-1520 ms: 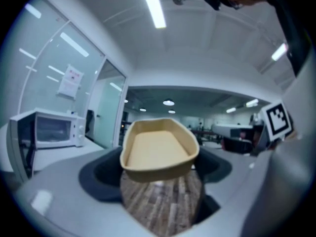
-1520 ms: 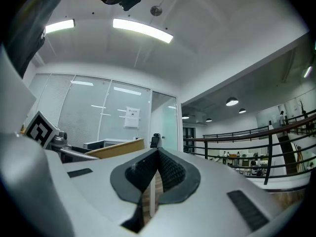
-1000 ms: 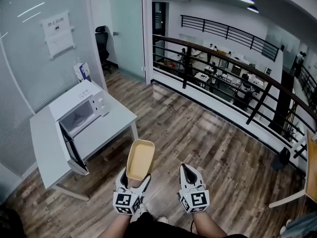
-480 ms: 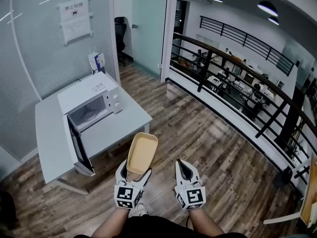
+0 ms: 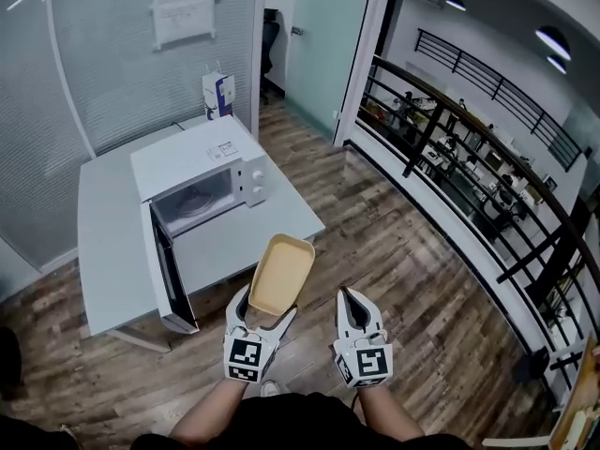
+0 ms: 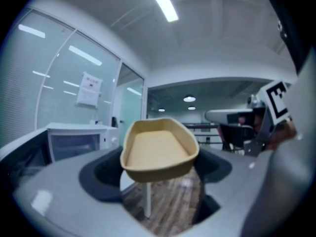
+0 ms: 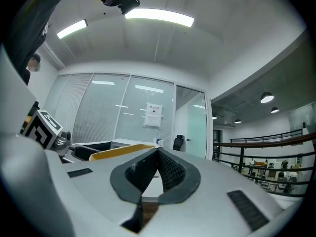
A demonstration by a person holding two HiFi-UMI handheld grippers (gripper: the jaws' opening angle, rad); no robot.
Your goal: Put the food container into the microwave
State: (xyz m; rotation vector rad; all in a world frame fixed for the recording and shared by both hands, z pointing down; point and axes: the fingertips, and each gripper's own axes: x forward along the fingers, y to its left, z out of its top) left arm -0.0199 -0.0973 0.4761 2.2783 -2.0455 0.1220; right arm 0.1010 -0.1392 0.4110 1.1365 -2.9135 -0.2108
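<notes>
Gripped in the wide-set left gripper (image 5: 265,319): container (image 5: 279,275), short of the open microwave (image 5: 202,181). Right gripper (image 5: 349,293) closed, empty. Placing inside not yet done.

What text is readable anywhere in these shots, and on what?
Sign on the glass wall: Chinese heading cut by the frame edge, rest too small to read.
Sticker on the microwave top: too small to read.
Blue-white carton behind the microwave: print blurred.
Left tool, right tool: square marker patterns only, no words.
</notes>
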